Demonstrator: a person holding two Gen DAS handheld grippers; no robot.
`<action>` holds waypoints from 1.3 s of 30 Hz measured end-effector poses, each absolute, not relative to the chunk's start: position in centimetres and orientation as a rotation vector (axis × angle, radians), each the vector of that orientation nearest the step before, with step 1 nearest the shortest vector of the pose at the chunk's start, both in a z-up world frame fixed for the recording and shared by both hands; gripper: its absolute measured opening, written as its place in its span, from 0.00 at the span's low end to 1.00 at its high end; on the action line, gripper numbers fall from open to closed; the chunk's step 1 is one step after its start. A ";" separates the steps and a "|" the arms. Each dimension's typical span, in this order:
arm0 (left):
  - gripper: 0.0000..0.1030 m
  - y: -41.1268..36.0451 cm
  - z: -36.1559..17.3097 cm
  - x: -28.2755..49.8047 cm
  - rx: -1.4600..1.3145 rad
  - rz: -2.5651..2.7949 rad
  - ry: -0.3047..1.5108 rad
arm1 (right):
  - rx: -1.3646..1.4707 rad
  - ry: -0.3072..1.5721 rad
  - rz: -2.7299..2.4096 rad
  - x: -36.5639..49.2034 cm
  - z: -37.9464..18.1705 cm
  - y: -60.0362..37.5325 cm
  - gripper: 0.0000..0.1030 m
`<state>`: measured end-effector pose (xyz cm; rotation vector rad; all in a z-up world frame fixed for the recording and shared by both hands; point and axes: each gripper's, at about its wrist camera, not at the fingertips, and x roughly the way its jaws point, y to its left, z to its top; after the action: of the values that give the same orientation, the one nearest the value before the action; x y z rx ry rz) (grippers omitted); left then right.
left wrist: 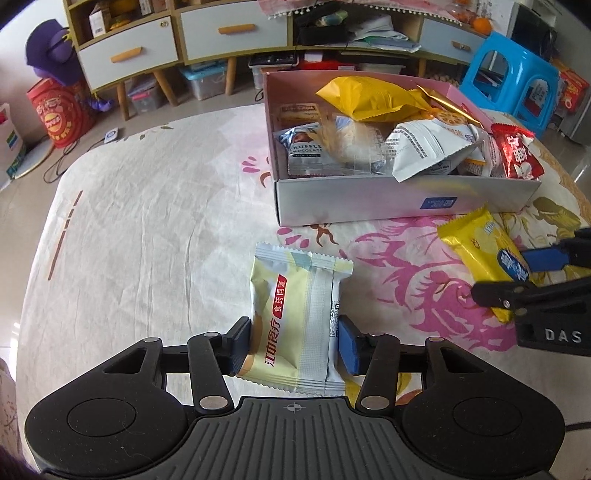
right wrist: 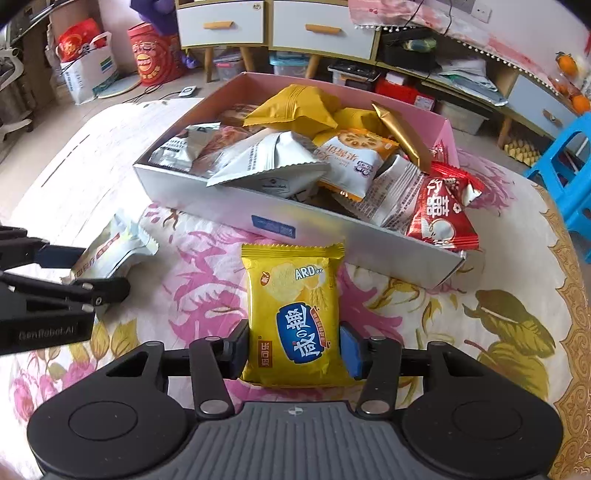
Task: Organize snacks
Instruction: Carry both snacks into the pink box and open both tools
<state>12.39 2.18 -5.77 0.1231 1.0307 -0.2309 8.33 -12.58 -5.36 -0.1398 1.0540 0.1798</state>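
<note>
In the left wrist view my left gripper (left wrist: pixel 294 341) is shut on a pale yellow-green snack packet (left wrist: pixel 295 295), both blue pads pressed against its sides low over the floral cloth. My right gripper (right wrist: pixel 294 345) grips a yellow cracker packet (right wrist: pixel 295 295) the same way, pads on both edges. A pink-lined cardboard box (left wrist: pixel 351 203) (right wrist: pixel 221 199) stands just beyond both packets, heaped with several wrapped snacks. A red packet (right wrist: pixel 443 206) hangs over its right corner. Each wrist view also shows the other gripper (left wrist: pixel 517 273) (right wrist: pixel 74 273) at its side edge with its packet (left wrist: pixel 476 251) (right wrist: pixel 114 243).
A floral cloth (left wrist: pixel 147 221) covers the table, whose rounded edge runs along the left. Beyond it stand a cabinet with drawers (left wrist: pixel 221 33), a blue plastic stool (left wrist: pixel 517 81), red bags (right wrist: pixel 155 55) and storage bins on the floor.
</note>
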 end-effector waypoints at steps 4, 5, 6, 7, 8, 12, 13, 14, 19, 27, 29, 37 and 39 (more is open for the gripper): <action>0.44 2.5 -5.6 12.5 0.081 -0.228 1.047 | -0.097 1.061 0.188 8.4 -4.6 -13.5 0.39; 0.44 2.6 -5.6 12.5 0.068 -0.228 1.050 | -0.084 1.062 0.188 8.5 -4.5 -13.7 0.39; 0.44 2.7 -5.5 12.5 0.057 -0.228 1.053 | -0.067 1.066 0.187 8.4 -4.3 -14.0 0.39; 0.44 2.8 -5.5 12.5 0.047 -0.227 1.056 | -0.051 1.069 0.185 8.3 -4.1 -14.2 0.39; 0.44 2.9 -5.4 12.5 0.037 -0.226 1.057 | -0.033 1.071 0.183 8.3 -3.9 -14.6 0.39; 0.44 3.0 -4.7 12.3 0.015 -0.223 1.048 | 0.028 1.067 0.178 8.1 -2.9 -15.7 0.39; 0.44 3.1 -4.4 12.4 0.009 -0.224 1.043 | 0.038 1.063 0.176 8.0 -2.7 -16.0 0.39; 0.44 3.2 -4.1 12.3 -0.001 -0.225 1.036 | 0.046 1.059 0.174 8.0 -2.5 -16.2 0.39; 0.44 3.4 -2.2 12.3 -0.039 -0.228 0.985 | 0.098 1.043 0.167 7.8 -1.6 -17.3 0.39; 0.44 2.9 0.4 13.6 -0.080 -0.237 0.898 | 0.184 1.004 0.177 8.6 0.2 -18.9 0.39; 0.44 2.7 1.1 14.7 -0.075 -0.234 0.871 | 0.193 0.988 0.170 9.1 0.6 -19.2 0.39; 0.44 1.3 1.3 19.3 -0.109 -0.228 0.825 | 0.232 0.904 0.130 13.2 1.6 -19.9 0.39; 0.44 0.7 1.2 20.5 -0.098 -0.232 0.809 | 0.247 0.892 0.117 14.5 1.5 -20.1 0.39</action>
<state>20.47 0.72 1.16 -0.0977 0.8086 -0.2319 14.52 -20.08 1.46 0.2471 0.8925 0.1169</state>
